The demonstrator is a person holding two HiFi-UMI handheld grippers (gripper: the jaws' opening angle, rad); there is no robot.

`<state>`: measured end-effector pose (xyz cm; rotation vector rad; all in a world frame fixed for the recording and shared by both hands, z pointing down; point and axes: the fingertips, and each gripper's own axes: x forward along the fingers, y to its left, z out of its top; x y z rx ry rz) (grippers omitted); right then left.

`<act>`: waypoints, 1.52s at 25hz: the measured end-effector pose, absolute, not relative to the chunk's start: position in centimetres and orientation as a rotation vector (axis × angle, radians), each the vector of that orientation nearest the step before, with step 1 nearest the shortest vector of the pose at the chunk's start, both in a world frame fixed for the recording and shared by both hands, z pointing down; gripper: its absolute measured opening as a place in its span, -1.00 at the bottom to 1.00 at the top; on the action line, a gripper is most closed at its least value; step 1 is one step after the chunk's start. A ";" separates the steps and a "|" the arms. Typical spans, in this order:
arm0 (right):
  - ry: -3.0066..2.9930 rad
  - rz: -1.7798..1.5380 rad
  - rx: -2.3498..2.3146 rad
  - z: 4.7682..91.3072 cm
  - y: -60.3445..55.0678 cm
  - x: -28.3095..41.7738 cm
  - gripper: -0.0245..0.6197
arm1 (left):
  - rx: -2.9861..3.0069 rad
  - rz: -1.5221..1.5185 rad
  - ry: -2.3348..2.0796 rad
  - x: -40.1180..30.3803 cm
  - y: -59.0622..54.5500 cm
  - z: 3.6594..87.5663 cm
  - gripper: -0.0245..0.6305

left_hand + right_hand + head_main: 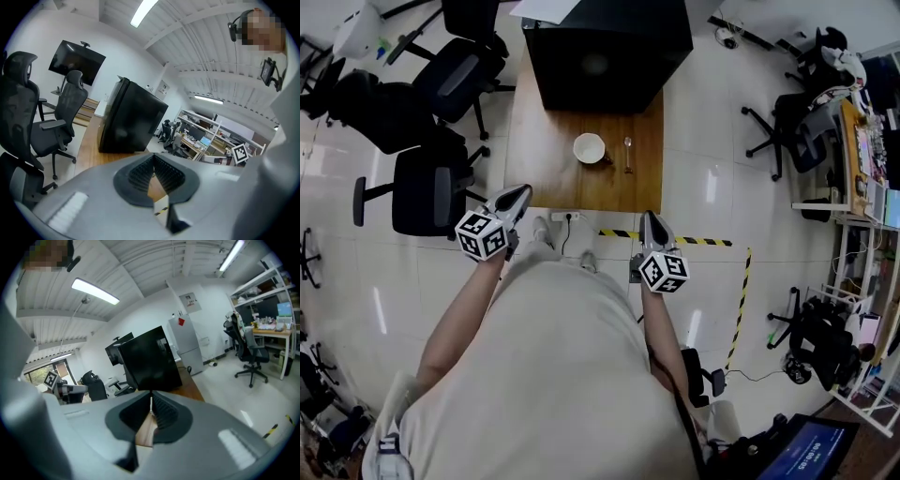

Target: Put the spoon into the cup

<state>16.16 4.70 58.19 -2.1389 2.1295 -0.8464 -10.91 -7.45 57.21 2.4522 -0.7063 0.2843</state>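
Step in hand: approach, before any grasp. The person stands at the near edge of the wooden table (553, 178), with both grippers held short of it, over the floor.

Spoon (627, 153): lies flat on the table just to the right of the cup (589, 148), near it but apart, its long axis pointing away from the person. The cup is white, upright and looks empty. A black box (600, 47) fills the far part of the table behind both.

Left gripper (517, 197): jaws closed tip to tip, and its own view shows only bare table between the ribbed pads (140, 172). It holds nothing.

Right gripper (652, 225): jaws likewise closed at the tips, with nothing between the pads (165, 414). It sits more nearly in line with the spoon than the left does.

Progress: nothing done yet; the spoon is untouched.

Next move, as I judge it: the right gripper is the likelier one to use. Its jaws need to part before it reaches the table, then come down over the thin handle and close across it. The spoon lies flat, so the tips must get very low to catch it. The cup stands close by and could be knocked.
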 end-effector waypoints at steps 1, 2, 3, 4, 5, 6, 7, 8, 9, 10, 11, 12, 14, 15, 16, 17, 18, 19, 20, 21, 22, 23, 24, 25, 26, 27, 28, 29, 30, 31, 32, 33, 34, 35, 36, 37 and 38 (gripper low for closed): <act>2.118 -0.852 -2.150 58.2 4.4 16.0 -0.89 | 2.453 0.284 -0.691 -10.9 -8.0 57.4 -0.92; 2.107 -0.858 -2.159 58.2 4.0 15.9 -0.90 | 2.454 0.285 -0.675 -10.9 -8.6 57.5 -0.91; 2.097 -0.863 -2.168 58.2 3.6 15.7 -0.90 | 2.456 0.286 -0.661 -10.8 -9.2 57.6 -0.92; 2.086 -0.868 -2.177 58.2 3.3 15.6 -0.90 | 2.459 0.288 -0.645 -10.7 -9.8 57.6 -0.92; 2.076 -0.872 -2.187 58.2 2.9 15.5 -0.90 | 2.462 0.289 -0.629 -10.7 -10.3 57.7 -0.92; 2.067 -0.876 -2.198 58.1 2.6 15.4 -0.90 | 2.466 0.291 -0.613 -10.6 -10.8 57.7 -0.92; 2.056 -0.878 -2.209 58.1 2.3 15.3 -0.90 | 2.471 0.293 -0.596 -10.5 -11.3 57.7 -0.92; 2.045 -0.880 -2.220 58.2 2.0 15.1 -0.90 | 2.477 0.295 -0.578 -10.5 -11.8 57.7 -0.92; 2.034 -0.882 -2.229 58.2 1.6 14.9 -0.90 | 2.484 0.297 -0.560 -10.4 -12.3 57.7 -0.92; 2.024 -0.884 -2.237 58.4 1.3 14.6 -0.90 | 2.491 0.299 -0.544 -10.4 -12.7 57.8 -0.92; 2.015 -0.886 -2.244 58.5 1.0 14.2 -0.90 | 2.497 0.300 -0.528 -10.5 -13.1 57.8 -0.92; 2.006 -0.889 -2.248 58.6 0.8 13.8 -0.90 | 2.502 0.300 -0.515 -10.6 -13.4 57.8 -0.92; 1.982 -0.900 -2.248 58.9 0.1 13.2 -0.91 | 2.511 0.300 -0.492 -10.7 -14.1 57.8 -0.92; 1.968 -0.907 -2.247 59.0 -0.1 13.0 -0.91 | 2.515 0.300 -0.480 -10.7 -14.4 57.8 -0.92; 1.956 -0.913 -2.247 59.1 -0.4 12.8 -0.91 | 2.521 0.302 -0.468 -10.8 -14.7 57.7 -0.92; 1.944 -0.917 -2.249 59.3 -0.6 12.7 -0.91 | 2.527 0.304 -0.456 -10.9 -14.8 57.7 -0.92; 1.935 -0.920 -2.254 59.4 -0.7 12.6 -0.91 | 2.532 0.306 -0.445 -11.0 -15.0 57.7 -0.92; 1.926 -0.922 -2.262 59.5 -0.8 12.5 -0.91 | 2.536 0.308 -0.436 -11.2 -15.0 57.7 -0.92; 1.917 -0.922 -2.272 59.6 -0.8 12.6 -0.91 | 2.538 0.308 -0.429 -11.4 -15.1 57.7 -0.92; 1.909 -0.922 -2.284 59.6 -0.9 12.7 -0.91 | 2.538 0.304 -0.426 -11.7 -15.2 57.7 -0.92; 1.903 -0.919 -2.295 59.5 -0.9 12.8 -0.91 | 2.538 0.299 -0.425 -11.9 -15.4 57.7 -0.92; 1.899 -0.916 -2.305 59.4 -1.0 12.9 -0.91 | 2.536 0.292 -0.429 -12.3 -15.6 57.7 -0.92; 1.898 -0.914 -2.314 59.4 -1.2 13.0 -0.91 | 2.532 0.285 -0.437 -12.6 -15.9 57.7 -0.92; 1.901 -0.913 -2.322 59.3 -1.3 12.9 -0.91 | 2.526 0.278 -0.448 -13.1 -16.2 57.8 -0.92; 1.909 -0.912 -2.331 59.3 -1.4 12.9 -0.91 | 2.517 0.270 -0.462 -13.6 -16.4 58.0 -0.92; 1.920 -0.909 -2.343 59.2 -1.5 12.9 -0.91 | 2.504 0.261 -0.478 -14.0 -16.7 58.3 -0.92; 1.932 -0.903 -2.362 59.0 -1.6 12.9 -0.91 | 2.491 0.251 -0.492 -14.4 -16.9 58.5 -0.92; 1.941 -0.893 -2.387 58.9 -1.6 13.1 -0.91 | 2.480 0.242 -0.502 -14.7 -17.0 58.7 -0.92; 1.946 -0.885 -2.414 58.9 -1.6 13.4 -0.91 | 2.470 0.235 -0.507 -14.8 -17.0 58.9 -0.92; 1.950 -0.883 -2.437 58.9 -1.5 13.6 -0.90 | 2.463 0.231 -0.508 -14.9 -17.0 59.1 -0.92; 1.960 -0.889 -2.451 59.1 -1.4 13.8 -0.89 | 2.459 0.228 -0.508 -15.1 -16.9 59.3 -0.92; 1.979 -0.901 -2.458 59.4 -1.3 13.8 -0.84 | 2.455 0.226 -0.510 -15.3 -16.9 59.5 -0.92; 2.008 -0.912 -2.461 59.8 -1.4 13.8 -0.73 | 2.452 0.225 -0.516 -15.6 -16.9 59.7 -0.92; 2.042 -0.921 -2.460 60.2 -1.7 13.7 -0.64 | 2.448 0.223 -0.527 -15.9 -17.1 60.0 -0.92; 2.072 -0.929 -2.456 60.6 -2.0 13.6 -0.60 | 2.443 0.223 -0.541 -16.1 -17.4 60.2 -0.92; 2.095 -0.936 -2.450 61.0 -2.2 13.6 -0.57 | 2.438 0.223 -0.555 -16.3 -17.7 60.4 -0.92; 2.110 -0.946 -2.444 61.3 -2.2 13.9 -0.56 | 2.432 0.223 -0.567 -16.4 -17.7 60.6 -0.92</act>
